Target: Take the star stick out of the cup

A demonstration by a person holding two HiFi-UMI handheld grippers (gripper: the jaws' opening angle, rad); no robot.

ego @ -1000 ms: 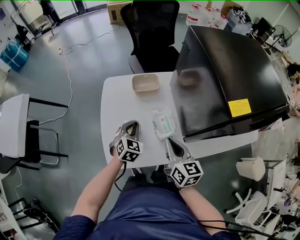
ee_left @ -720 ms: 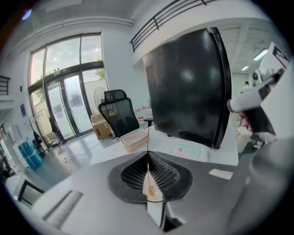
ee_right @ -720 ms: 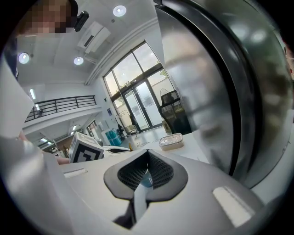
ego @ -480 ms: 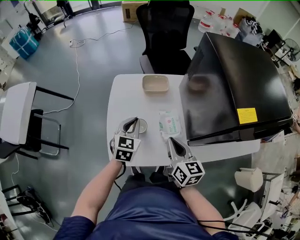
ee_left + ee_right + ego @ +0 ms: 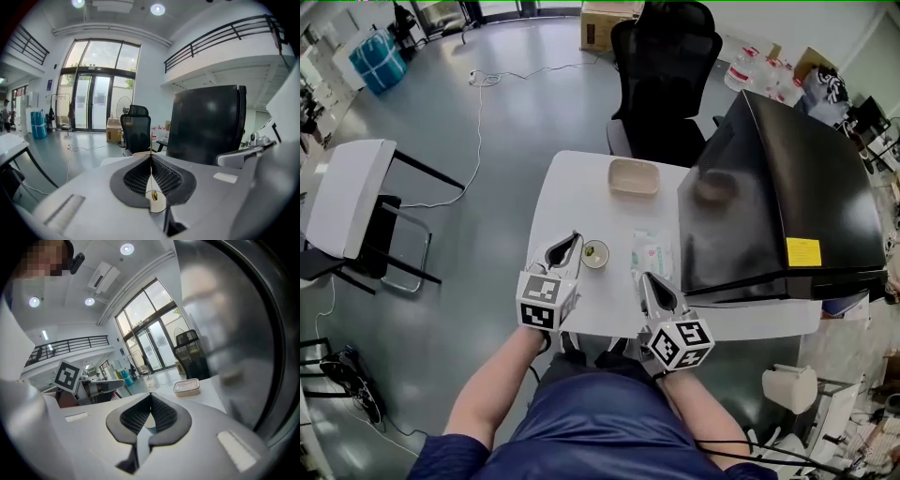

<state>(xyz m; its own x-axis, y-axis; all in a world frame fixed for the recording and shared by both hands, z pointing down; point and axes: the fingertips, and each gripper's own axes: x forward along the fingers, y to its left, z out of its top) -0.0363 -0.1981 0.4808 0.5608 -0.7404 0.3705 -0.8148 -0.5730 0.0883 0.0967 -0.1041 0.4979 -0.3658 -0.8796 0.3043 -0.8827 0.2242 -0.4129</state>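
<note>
A small clear cup (image 5: 595, 254) stands on the white table (image 5: 567, 192), with something yellow-green inside it. In the left gripper view the cup (image 5: 155, 202) shows through the gap under the jaws. A gold star (image 5: 153, 196) sits at the cup's mouth, and a thin stick rises from it in line with the jaw tips. My left gripper (image 5: 576, 236) (image 5: 151, 157) is shut, just left of the cup and apart from it. My right gripper (image 5: 643, 277) (image 5: 151, 393) is shut and holds nothing, near the front edge.
A beige tray (image 5: 634, 176) (image 5: 186, 386) lies at the table's far side. A pack of wipes (image 5: 652, 255) lies right of the cup. A big black box (image 5: 778, 202) fills the table's right side. A black office chair (image 5: 664, 75) stands behind the table.
The cup, hidden behind the left gripper a second ago, now shows to the right of its tips. Both grippers stay shut near the front edge while the head view has shifted.
</note>
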